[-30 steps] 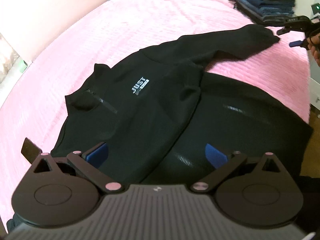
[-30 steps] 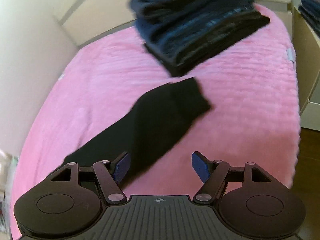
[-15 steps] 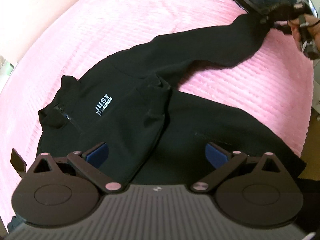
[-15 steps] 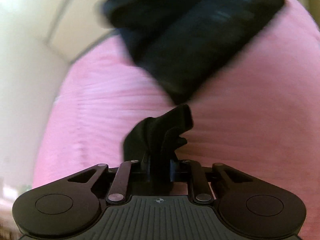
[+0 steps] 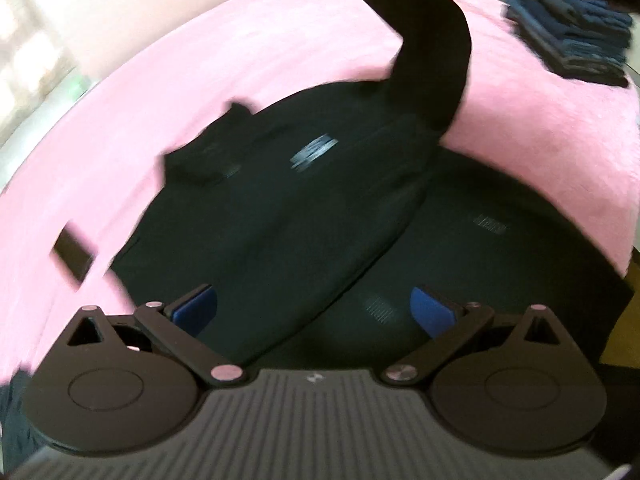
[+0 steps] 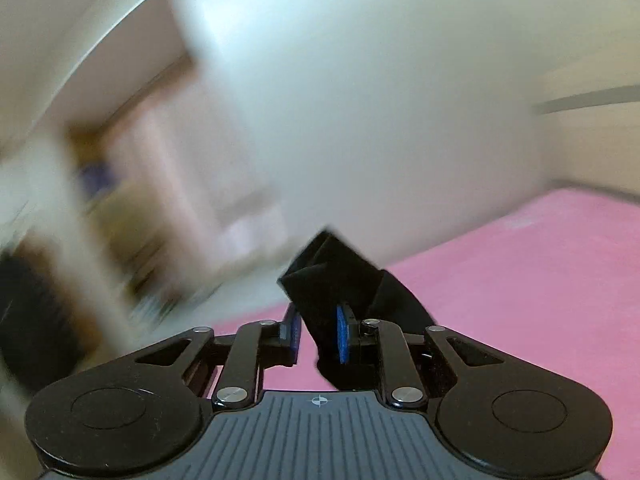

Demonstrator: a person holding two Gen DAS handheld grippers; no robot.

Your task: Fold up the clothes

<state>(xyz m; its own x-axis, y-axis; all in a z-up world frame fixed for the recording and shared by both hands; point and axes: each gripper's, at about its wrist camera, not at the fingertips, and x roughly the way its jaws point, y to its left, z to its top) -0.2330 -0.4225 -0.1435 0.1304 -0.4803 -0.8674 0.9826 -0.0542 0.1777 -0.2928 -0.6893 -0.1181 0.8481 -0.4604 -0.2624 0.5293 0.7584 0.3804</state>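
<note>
One sleeve (image 5: 434, 46) of the black top (image 5: 288, 216) rises clear of the pink bed (image 5: 224, 68), arching up and out of the left view's top edge while the body lies spread on the cover, chest print up and collar toward the far side. The right gripper (image 6: 318, 334) has its blue pads drawn close on the cuff (image 6: 332, 276), which bunches between them and stands above the fingers; behind it only blurred wall and a strip of bed show. The left gripper (image 5: 314, 312) hangs low over the hem with its fingers spread wide and nothing between them.

By my reading the fold is partway: the sleeve is lifted, probably to be laid across the chest, and the body itself is not yet doubled over. A second dark layer lies under the right half; blur hides whether it is part of the same garment. A stack (image 5: 572, 36) of folded dark-blue clothes sits at the bed's far corner. No containers show.
</note>
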